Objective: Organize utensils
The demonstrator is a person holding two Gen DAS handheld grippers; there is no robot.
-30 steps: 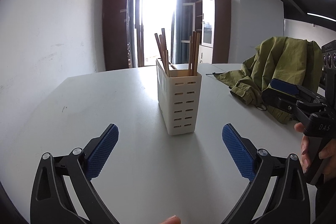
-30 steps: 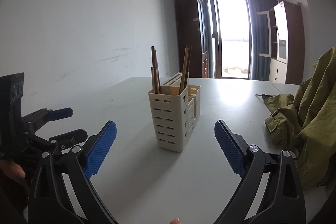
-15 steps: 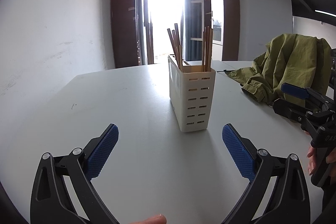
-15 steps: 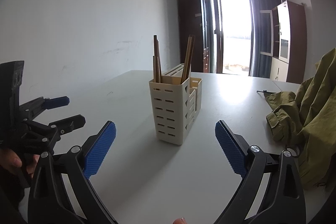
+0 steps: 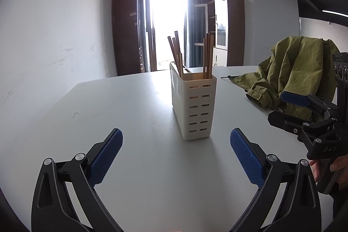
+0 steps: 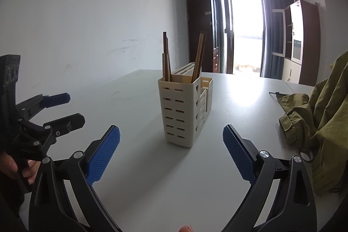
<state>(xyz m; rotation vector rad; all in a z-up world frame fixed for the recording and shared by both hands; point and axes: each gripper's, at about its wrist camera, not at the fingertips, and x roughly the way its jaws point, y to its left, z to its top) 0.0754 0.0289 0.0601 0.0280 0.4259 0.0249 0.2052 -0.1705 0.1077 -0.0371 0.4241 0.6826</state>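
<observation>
A cream slotted utensil holder (image 5: 194,105) (image 6: 181,111) stands upright on the white table (image 5: 134,114) (image 6: 237,101). Several wooden chopsticks (image 5: 177,53) (image 6: 166,60) stick up out of it in two bunches. My left gripper (image 5: 176,158) is open just short of the holder, nothing between its blue pads. It also shows at the left of the right wrist view (image 6: 63,109). My right gripper (image 6: 171,154) is open too, empty, a little nearer than the holder. It appears at the right edge of the left wrist view (image 5: 285,108), held by a hand.
An olive-green jacket (image 5: 291,71) (image 6: 319,121) lies crumpled on the table to the right of the holder. A white wall runs along the table's left side. Dark cabinets and a bright glass door stand behind the far edge.
The left wrist view has swung so the holder sits more to the right and closer. The right gripper has moved little. Both grippers stay open.
</observation>
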